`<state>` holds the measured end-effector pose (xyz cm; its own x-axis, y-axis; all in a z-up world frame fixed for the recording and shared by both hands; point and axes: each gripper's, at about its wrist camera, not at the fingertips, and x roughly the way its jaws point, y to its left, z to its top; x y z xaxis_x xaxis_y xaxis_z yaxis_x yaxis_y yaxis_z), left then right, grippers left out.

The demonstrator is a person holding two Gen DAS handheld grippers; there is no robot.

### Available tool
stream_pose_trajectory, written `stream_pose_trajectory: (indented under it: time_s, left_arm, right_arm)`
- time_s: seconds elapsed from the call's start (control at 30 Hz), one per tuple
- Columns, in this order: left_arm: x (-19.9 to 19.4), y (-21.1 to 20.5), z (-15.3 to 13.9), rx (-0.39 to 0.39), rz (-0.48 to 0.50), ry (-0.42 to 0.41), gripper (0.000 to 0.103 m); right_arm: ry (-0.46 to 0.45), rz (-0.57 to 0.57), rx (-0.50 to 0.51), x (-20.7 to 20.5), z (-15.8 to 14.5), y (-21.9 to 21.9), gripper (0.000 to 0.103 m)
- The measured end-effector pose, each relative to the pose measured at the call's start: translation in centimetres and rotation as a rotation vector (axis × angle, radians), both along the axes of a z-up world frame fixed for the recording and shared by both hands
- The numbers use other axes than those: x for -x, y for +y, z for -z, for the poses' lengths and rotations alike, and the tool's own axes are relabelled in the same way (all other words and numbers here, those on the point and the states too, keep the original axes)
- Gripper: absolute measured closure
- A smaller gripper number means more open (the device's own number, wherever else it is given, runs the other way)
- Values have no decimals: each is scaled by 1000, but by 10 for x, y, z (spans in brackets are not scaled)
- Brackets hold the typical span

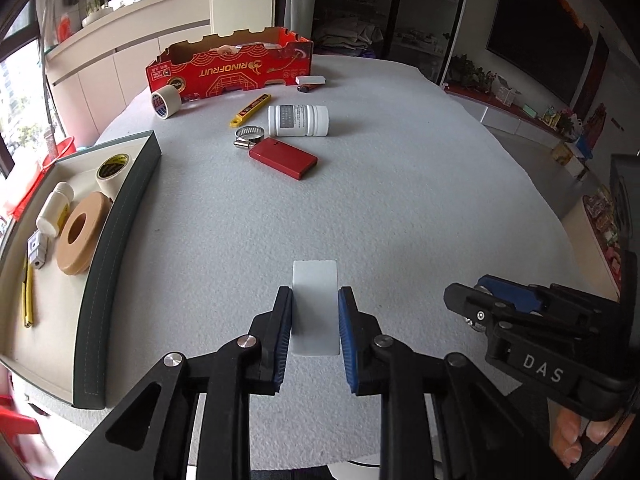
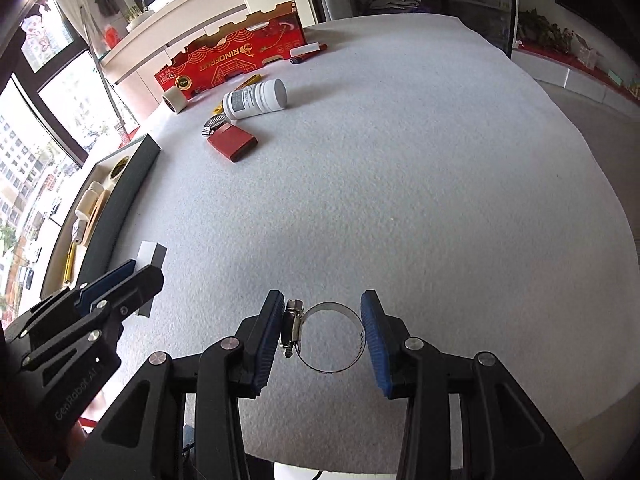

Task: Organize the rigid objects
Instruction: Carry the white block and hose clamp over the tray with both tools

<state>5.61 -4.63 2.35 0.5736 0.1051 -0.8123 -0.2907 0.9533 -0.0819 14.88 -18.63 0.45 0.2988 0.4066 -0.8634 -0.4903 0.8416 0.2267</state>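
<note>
My left gripper [image 1: 315, 298] is shut on a flat white rectangular block [image 1: 315, 280] and holds it just above the grey table cover. In the right wrist view the same gripper [image 2: 134, 276] shows at the lower left, with the white block [image 2: 150, 254] sticking out of it. My right gripper [image 2: 322, 300] is shut on a metal hose clamp [image 2: 332, 305]. The clamp's screw housing rests against the left pad and its ring against the right pad. The left wrist view has the right gripper [image 1: 500, 300] at the lower right.
A dark tray [image 1: 116, 240] at the left holds tape rolls, a small white bottle and a yellow knife. Farther back lie a red flat case [image 1: 284, 158], a second hose clamp [image 1: 249, 136], a white bottle [image 1: 298, 120], a yellow knife [image 1: 250, 110], a tape roll [image 1: 166, 102] and a red carton [image 1: 232, 66].
</note>
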Motion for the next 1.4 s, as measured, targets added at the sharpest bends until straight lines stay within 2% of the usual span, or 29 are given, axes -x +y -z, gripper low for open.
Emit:
stream_pose_trajectory:
  time_s: [0.4,0.8,1.03,1.4]
  left_arm:
    - [21,-18,-10,-29,52,-51,78]
    - [43,-2,-17,9,13,-107,78]
    - [55,18,-27,35,-42,-155,78]
    - [87,82,-49,36,-226,-243,78]
  right_arm:
    - [10,36,13,23,0,-16,62]
    - [-4,14,57,42,-5,-5,62]
    - [-21,-20,76,45,-16,10,62]
    - [-78,-159,62,49,-49,73,62]
